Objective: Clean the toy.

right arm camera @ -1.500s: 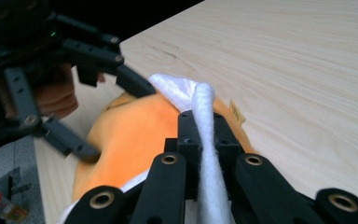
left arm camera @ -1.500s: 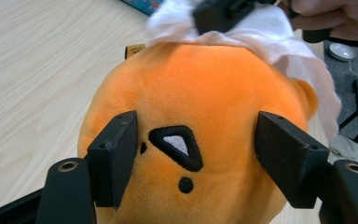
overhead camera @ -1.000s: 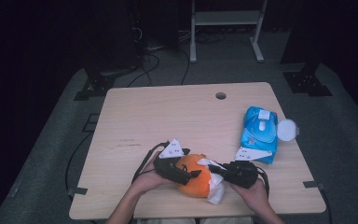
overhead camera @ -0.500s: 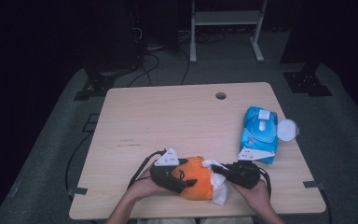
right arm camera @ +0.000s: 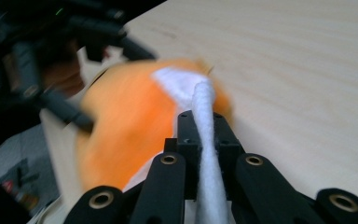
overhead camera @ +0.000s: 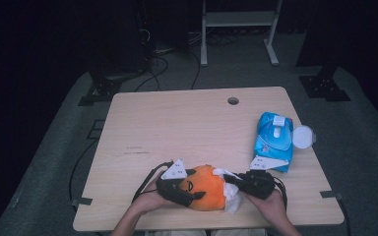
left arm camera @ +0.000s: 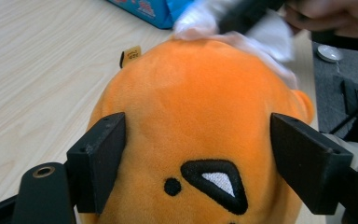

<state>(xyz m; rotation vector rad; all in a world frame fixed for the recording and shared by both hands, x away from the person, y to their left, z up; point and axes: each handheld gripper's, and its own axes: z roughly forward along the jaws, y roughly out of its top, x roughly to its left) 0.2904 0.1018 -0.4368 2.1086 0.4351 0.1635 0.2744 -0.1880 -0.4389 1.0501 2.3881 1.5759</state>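
A lab or studio — bare wooden table point(overhead camera: 177, 128) on grey floor mat point(overhead camera: 54, 162), cables point(overhead camera: 162, 64) trailing into darkness.

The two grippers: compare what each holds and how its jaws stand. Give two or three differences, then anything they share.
The left gripper clasps the orange plush toy with jaws spread wide on its sides; the right gripper pinches a white wipe with jaws nearly closed. The left gripper steadies the toy from its face side; the right gripper presses the wipe onto the toy's opposite side. Both are shut on something, at the table's near edge.
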